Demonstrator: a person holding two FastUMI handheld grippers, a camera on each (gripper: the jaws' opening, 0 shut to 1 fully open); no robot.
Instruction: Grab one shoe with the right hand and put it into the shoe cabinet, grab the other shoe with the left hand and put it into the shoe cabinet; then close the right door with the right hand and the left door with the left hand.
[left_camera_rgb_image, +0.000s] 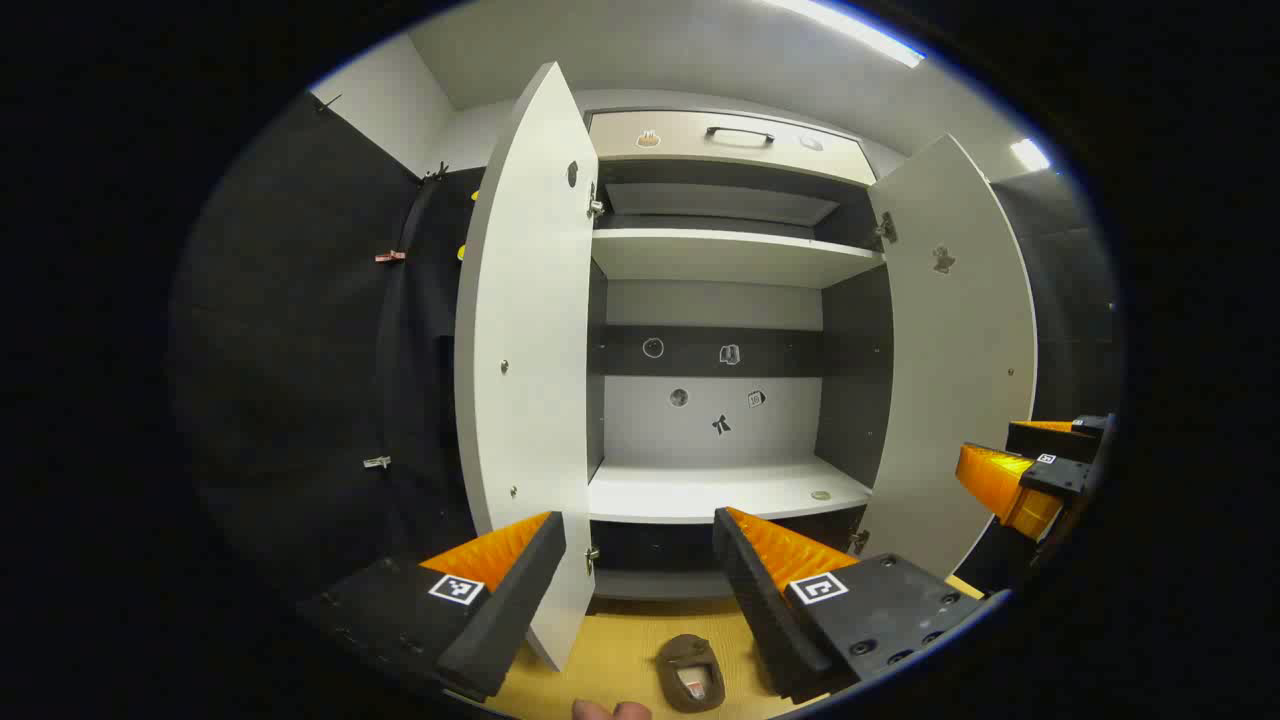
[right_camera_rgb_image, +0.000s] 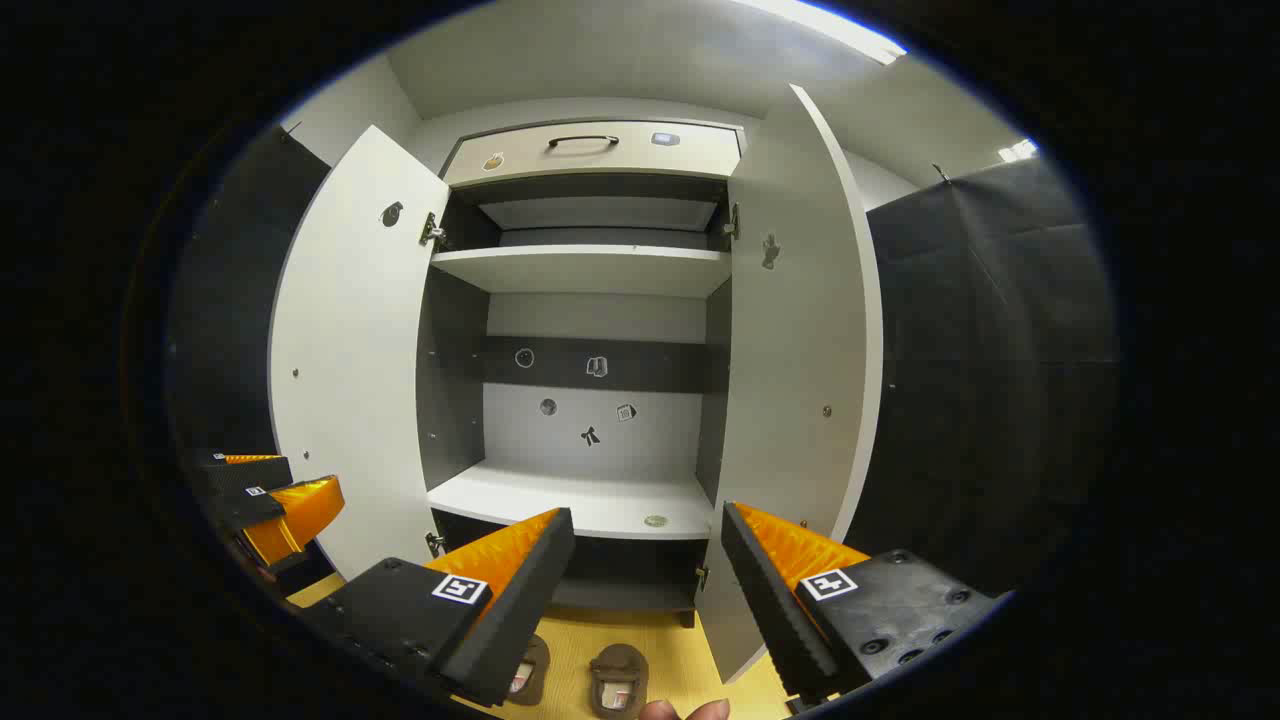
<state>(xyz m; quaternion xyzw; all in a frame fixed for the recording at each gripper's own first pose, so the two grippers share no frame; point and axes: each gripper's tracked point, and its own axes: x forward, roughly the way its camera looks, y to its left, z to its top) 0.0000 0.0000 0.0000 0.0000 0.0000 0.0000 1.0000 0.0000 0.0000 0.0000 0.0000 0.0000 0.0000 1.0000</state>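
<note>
The shoe cabinet (left_camera_rgb_image: 720, 260) stands in front of me with both doors swung wide: left door (left_camera_rgb_image: 520, 330), right door (left_camera_rgb_image: 960, 350). Its lower shelf (left_camera_rgb_image: 700, 490) holds no shoe. One brown shoe (left_camera_rgb_image: 690, 672) lies on the yellow floor below my left gripper (left_camera_rgb_image: 638, 520), which is open and holds nothing. In the right gripper view the pair of brown shoes (right_camera_rgb_image: 527, 672) (right_camera_rgb_image: 618, 680) lies side by side on the floor under my right gripper (right_camera_rgb_image: 648, 515), also open and holding nothing. The same cabinet (right_camera_rgb_image: 590, 270) faces it, shelf (right_camera_rgb_image: 570, 500) bare.
A drawer with a dark handle (left_camera_rgb_image: 738, 133) tops the cabinet, with an upper shelf (left_camera_rgb_image: 730, 255) beneath. A small round disc (left_camera_rgb_image: 820, 494) lies on the lower shelf. The right gripper (left_camera_rgb_image: 1020, 480) hovers at the right; the left gripper (right_camera_rgb_image: 270, 500) hovers by the left door (right_camera_rgb_image: 350, 350). Black cloth walls flank both sides.
</note>
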